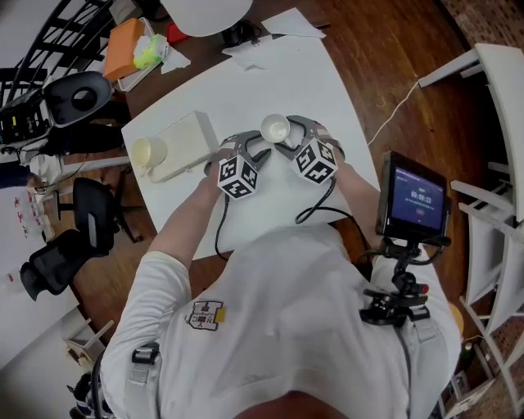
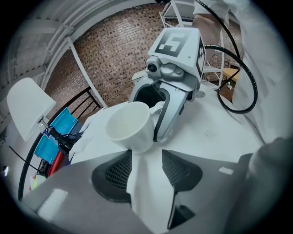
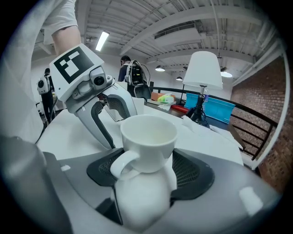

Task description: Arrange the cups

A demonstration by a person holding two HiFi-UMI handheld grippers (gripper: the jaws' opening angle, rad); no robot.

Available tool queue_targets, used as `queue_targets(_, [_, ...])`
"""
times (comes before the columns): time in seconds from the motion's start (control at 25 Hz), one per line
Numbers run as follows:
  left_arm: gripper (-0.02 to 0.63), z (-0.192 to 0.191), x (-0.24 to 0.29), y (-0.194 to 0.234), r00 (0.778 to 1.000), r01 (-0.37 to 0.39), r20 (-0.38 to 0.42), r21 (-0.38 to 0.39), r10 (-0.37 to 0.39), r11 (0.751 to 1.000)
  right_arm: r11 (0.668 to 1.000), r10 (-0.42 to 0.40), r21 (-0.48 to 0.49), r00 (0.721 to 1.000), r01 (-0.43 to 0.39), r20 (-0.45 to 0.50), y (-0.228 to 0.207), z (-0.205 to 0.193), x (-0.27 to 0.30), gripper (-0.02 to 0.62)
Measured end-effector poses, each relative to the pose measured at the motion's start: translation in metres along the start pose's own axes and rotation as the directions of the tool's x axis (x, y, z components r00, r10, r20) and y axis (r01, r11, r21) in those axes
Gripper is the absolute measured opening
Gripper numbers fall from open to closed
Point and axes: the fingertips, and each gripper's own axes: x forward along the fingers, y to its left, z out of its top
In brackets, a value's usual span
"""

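A white cup (image 1: 276, 128) stands upright on the white table (image 1: 311, 74), between my two grippers. My right gripper (image 1: 286, 137) is shut on it: in the right gripper view the cup (image 3: 149, 137) fills the gap of the right gripper (image 3: 149, 167), handle towards the camera, with a pad against each side. My left gripper (image 1: 250, 147) is open beside it. In the left gripper view the cup (image 2: 129, 125) sits just past the tips of the left gripper (image 2: 146, 157), with only bare table between the pads, and the right gripper (image 2: 171, 87) reaches in from behind.
A second, cream cup (image 1: 150, 152) rests against a white box (image 1: 187, 141) at the table's left edge. Papers (image 1: 254, 49), an orange item (image 1: 123, 45) and a lamp shade (image 1: 205, 12) are at the far end. Black chairs (image 1: 78, 98) stand left; a phone on a mount (image 1: 412, 199) is right.
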Motion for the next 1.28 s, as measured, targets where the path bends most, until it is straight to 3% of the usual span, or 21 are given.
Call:
queue_targets(0.36, [0.207, -0.006, -0.031, 0.006, 0.996, -0.088, 0.016, -0.093, 0.089, 0.992, 0.997, 0.035, -0.072, 0.999, -0.034, 0.013, 0.014, 0.031, -0.001, 0.325])
queue_targets(0.64, [0.204, -0.034, -0.094, 0.033, 0.972, -0.229, 0.015, -0.192, 0.236, 0.954, 0.98, 0.088, -0.187, 0.994, -0.075, 0.066, 0.041, 0.103, 0.013, 0.325])
queue_targets(0.8, [0.185, -0.061, -0.133, 0.051, 0.947, -0.313, -0.003, -0.244, 0.322, 0.918, 0.959, 0.138, -0.262, 0.987, -0.111, 0.087, 0.061, 0.147, 0.031, 0.325])
queue_targets(1.0, [0.107, -0.1, -0.177, 0.076, 0.897, -0.425, -0.027, -0.331, 0.442, 0.842, 0.927, 0.212, -0.335, 0.972, -0.169, 0.097, 0.087, 0.194, 0.058, 0.325])
queue_targets(1.28, [0.107, -0.141, -0.192, 0.095, 0.864, -0.475, -0.076, -0.454, 0.498, 0.754, 0.865, 0.318, -0.421, 0.947, -0.273, 0.04, 0.099, 0.222, 0.098, 0.325])
